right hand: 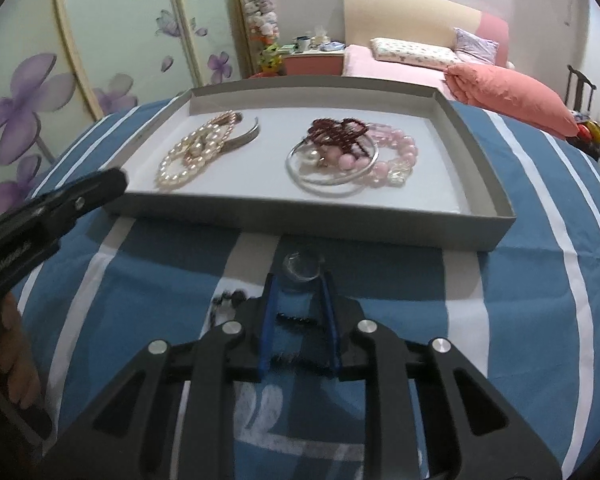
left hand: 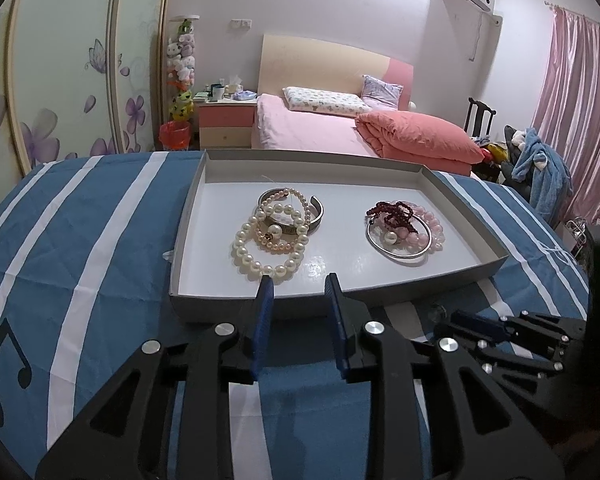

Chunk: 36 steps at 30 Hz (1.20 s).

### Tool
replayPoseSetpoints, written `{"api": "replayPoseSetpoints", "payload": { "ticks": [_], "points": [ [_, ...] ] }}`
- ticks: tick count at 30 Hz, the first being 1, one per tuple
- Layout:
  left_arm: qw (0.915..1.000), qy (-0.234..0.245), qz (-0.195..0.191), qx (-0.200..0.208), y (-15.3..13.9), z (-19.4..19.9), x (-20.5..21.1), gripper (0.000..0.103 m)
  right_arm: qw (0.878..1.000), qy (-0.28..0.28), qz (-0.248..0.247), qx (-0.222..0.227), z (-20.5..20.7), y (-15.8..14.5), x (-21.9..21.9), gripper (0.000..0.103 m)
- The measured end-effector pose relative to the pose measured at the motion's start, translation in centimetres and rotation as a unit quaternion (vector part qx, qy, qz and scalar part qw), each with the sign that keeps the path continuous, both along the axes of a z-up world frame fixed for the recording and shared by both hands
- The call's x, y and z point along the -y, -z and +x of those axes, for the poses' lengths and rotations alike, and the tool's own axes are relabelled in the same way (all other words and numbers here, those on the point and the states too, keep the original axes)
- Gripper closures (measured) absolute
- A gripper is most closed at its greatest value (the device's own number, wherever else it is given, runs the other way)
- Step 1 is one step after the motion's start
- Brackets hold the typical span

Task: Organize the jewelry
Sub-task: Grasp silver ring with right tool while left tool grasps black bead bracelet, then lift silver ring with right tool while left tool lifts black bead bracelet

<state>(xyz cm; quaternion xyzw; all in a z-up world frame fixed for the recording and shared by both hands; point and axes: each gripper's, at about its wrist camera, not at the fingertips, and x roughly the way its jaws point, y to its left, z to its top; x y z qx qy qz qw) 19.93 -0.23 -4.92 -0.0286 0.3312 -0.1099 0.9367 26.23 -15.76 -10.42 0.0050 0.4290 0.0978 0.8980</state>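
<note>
A shallow grey tray (left hand: 380,298) (right hand: 380,228) sits on a blue striped cloth. Inside on the left lie pearl bracelets (left hand: 266,246) (right hand: 192,152) over a silver cuff (left hand: 316,210). On the right lie a dark red bead strand (left hand: 394,212) (right hand: 338,130), pink beads (right hand: 396,152) and a silver bangle (left hand: 400,250) (right hand: 332,182). My left gripper (left hand: 300,284) is open and empty at the tray's near wall. My right gripper (right hand: 299,280) is open, low over the cloth, with a clear ring-like piece (right hand: 302,268) at its tips and dark beads (right hand: 296,318) between the fingers.
A small dark beaded piece (right hand: 228,300) lies on the cloth left of the right gripper. The left gripper's body (right hand: 40,216) shows at the left of the right wrist view. Behind the table are a pink bed (left hand: 340,128), a nightstand (left hand: 226,124) and a flowered wardrobe.
</note>
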Motion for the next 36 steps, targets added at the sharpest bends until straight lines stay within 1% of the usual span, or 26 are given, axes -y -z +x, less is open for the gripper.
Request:
{"api": "replayPoseSetpoints", "payload": {
  "ticks": [4,11,18,19,21,24,28,32,36],
  "points": [
    [1.0000,-0.002,-0.001,0.000,0.2,-0.1,-0.1,0.075,1.000,0.016,0.007,0.004,0.6,-0.3,0.9,0.080],
    [1.0000,-0.001,0.000,-0.002,0.3,-0.1,-0.2,0.075,1.000,-0.003,0.014,0.001,1.2,-0.4,0.2,0.079],
    [1.0000,0.000,0.000,-0.005,0.4,-0.1,-0.2,0.075,1.000,-0.013,0.001,-0.005,1.9,0.1,-1.0,0.079],
    [1.0000,0.001,0.001,-0.005,0.5,-0.1,-0.2,0.075,1.000,-0.013,-0.003,-0.004,2.0,0.1,-1.0,0.081],
    [1.0000,0.002,0.001,-0.006,0.5,-0.2,-0.1,0.075,1.000,-0.013,-0.012,-0.003,1.9,0.1,-1.1,0.082],
    [0.9999,0.007,0.003,-0.009,0.6,-0.3,0.1,0.075,1.000,-0.005,-0.007,-0.003,1.8,0.1,-0.7,0.082],
    [0.9994,0.030,0.007,-0.017,0.6,-0.7,1.1,0.075,1.000,0.020,0.017,0.007,0.7,-0.8,1.5,0.082],
    [0.9969,0.071,0.011,-0.034,1.1,-1.1,2.9,0.075,0.999,0.049,0.007,0.009,-1.1,-1.3,3.9,0.082],
    [0.9928,0.106,0.010,-0.054,1.7,-1.3,4.6,0.075,0.996,0.083,-0.004,-0.009,-2.4,-0.3,6.1,0.082]
  ]
}}
